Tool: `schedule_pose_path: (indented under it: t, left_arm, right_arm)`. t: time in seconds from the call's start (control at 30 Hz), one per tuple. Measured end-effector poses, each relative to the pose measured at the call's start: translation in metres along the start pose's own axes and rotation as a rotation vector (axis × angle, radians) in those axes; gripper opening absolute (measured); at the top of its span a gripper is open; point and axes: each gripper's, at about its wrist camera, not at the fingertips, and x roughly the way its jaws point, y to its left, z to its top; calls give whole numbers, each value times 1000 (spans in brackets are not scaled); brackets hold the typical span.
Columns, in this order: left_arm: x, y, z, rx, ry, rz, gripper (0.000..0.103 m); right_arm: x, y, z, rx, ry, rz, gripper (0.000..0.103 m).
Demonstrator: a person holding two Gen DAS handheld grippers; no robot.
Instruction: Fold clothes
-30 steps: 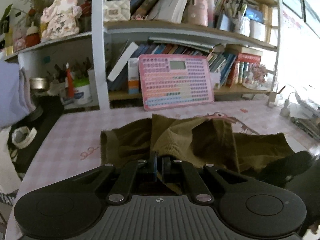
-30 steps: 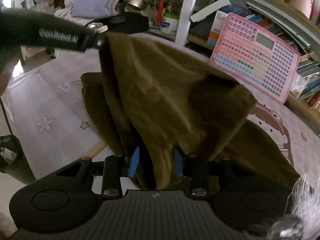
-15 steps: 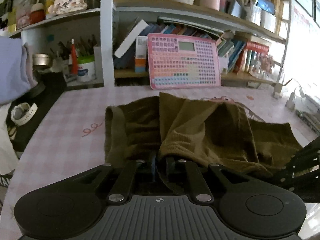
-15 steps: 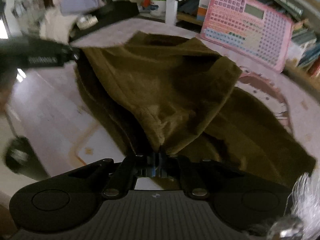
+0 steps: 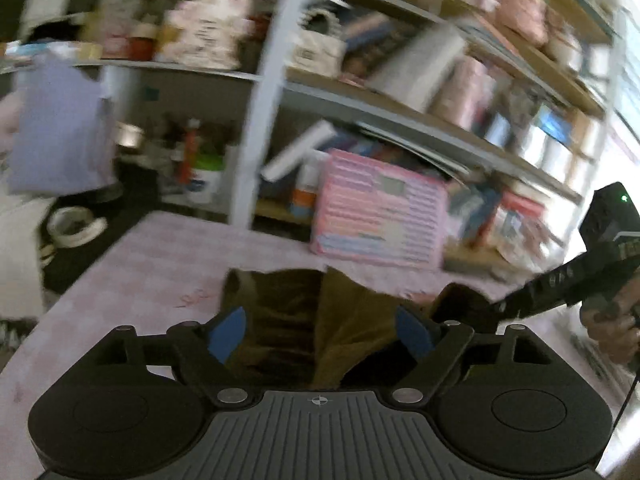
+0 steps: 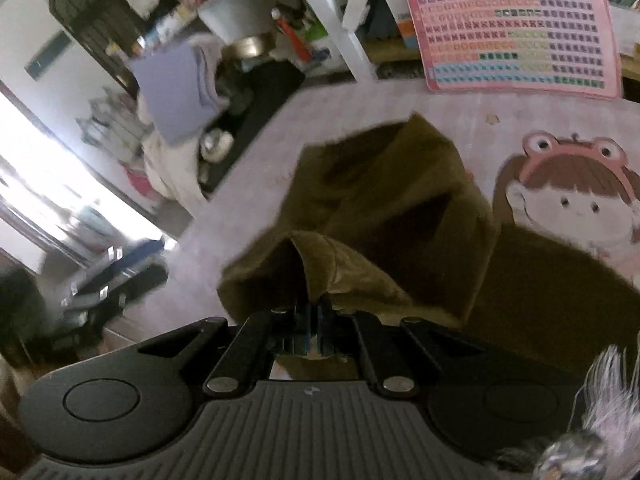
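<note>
We see our left gripper [image 5: 320,330] with its jaws opening, the 2 blue pads [image 5: 226,334] spread wide; the olive-green garment [image 5: 340,320] lies between them on the table, but neither pad presses on it. In the right wrist view, our right gripper [image 6: 310,320] is clamped tight on a bunched fold of that garment [image 6: 392,208], and the cloth rises in a small peak just ahead of the closed fingers. The rest of the garment lies rumpled on the pink tablecloth [image 6: 360,104], partly covering the printed cartoon girl in a frog hat [image 6: 572,200]. A pink keypad toy with a small screen [image 6: 512,28] leans at the back edge of the table, against the bookshelf [image 5: 256,92]. A folded lavender cloth [image 6: 176,92] sits off the table's far left corner. In the left wrist view the right gripper's black body [image 5: 560,280] reaches in from the right, held by a hand [image 5: 612,324]. That view is blurred, so the shelf items are hard to tell.
</note>
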Motion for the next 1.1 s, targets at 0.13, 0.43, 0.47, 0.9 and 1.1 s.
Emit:
schedule_pose_path:
  t: [0.13, 0.43, 0.47, 0.9, 1.1]
  left_arm:
    - [2, -13, 1, -30, 10, 69, 85]
    - [37, -45, -6, -26, 109, 114, 85]
    - [41, -48, -7, -22, 119, 121, 85]
    - [49, -41, -22, -84, 178, 263, 85]
    - [38, -37, -23, -104, 164, 288, 85]
  right_arm:
    - [-42, -76, 42, 316, -279, 20, 3]
    - [-89, -284, -44, 935, -355, -331, 13]
    - [-89, -284, -49, 910, -359, -316, 20]
    - [-109, -267, -44, 679, -363, -355, 41]
    - [-78, -225, -7, 120, -260, -567, 43]
